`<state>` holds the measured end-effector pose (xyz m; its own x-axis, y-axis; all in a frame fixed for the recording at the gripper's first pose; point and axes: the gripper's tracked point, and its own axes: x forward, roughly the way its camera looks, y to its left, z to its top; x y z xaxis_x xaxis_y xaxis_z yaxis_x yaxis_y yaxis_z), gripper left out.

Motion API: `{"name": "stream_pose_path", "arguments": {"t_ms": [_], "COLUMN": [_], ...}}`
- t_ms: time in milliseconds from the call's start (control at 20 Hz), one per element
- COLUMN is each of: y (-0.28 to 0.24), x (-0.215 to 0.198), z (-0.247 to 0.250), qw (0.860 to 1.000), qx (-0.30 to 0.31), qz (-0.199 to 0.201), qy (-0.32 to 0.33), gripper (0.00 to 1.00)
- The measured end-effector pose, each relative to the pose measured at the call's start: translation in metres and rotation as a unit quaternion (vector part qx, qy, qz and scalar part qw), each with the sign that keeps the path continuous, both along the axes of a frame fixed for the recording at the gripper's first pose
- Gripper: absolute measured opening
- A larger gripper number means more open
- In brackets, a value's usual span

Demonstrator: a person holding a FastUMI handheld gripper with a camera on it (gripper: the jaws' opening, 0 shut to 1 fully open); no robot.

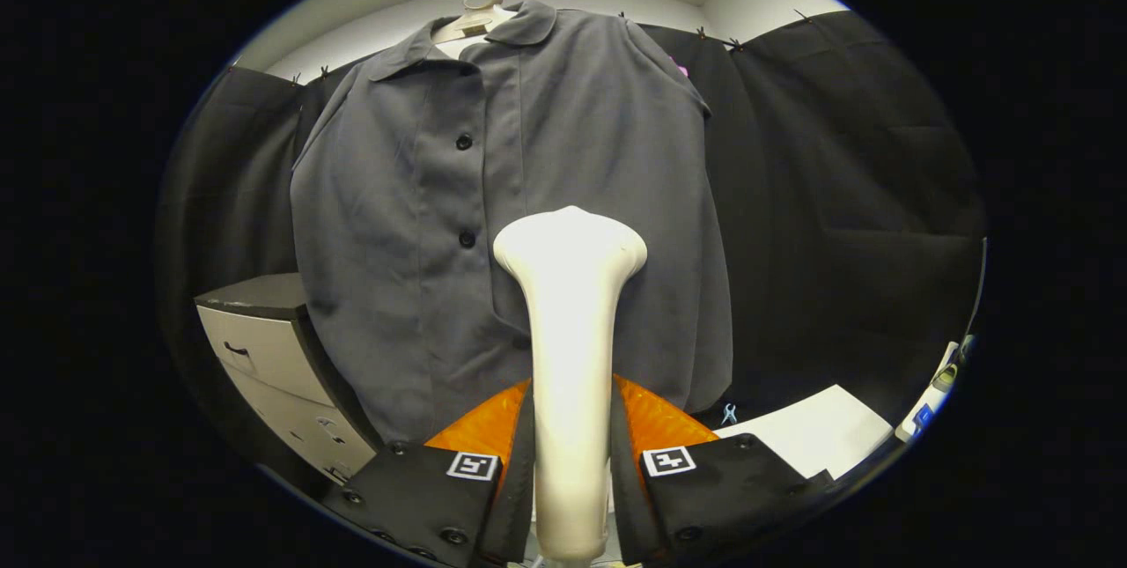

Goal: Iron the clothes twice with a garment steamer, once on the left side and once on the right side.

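A grey button-up shirt (414,224) hangs on a pale hanger (474,15) in front of the black cloth wall. A white garment steamer (570,330) stands upright between my fingers, and my gripper (570,427) is shut on its handle. Its wide head (570,242) rests against or just before the shirt's front, a little right of the button row, at about mid height. Both fingers press the handle from left and right.
A drawer cabinet (264,348) with a dark top stands low to the left of the shirt. A white flat surface (814,436) lies low on the right, with small items at its far right end. A small blue clip (729,414) lies below the shirt's hem.
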<state>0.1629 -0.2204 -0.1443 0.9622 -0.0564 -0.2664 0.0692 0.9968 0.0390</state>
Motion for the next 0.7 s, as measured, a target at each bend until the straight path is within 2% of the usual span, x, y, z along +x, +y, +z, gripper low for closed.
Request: {"name": "stream_pose_path", "arguments": {"t_ms": [700], "y": [-0.006], "x": [-0.022], "z": [-0.055], "qw": [0.998], "qx": [0.005], "qz": [-0.011], "qy": [0.055], "gripper": [0.46]}}
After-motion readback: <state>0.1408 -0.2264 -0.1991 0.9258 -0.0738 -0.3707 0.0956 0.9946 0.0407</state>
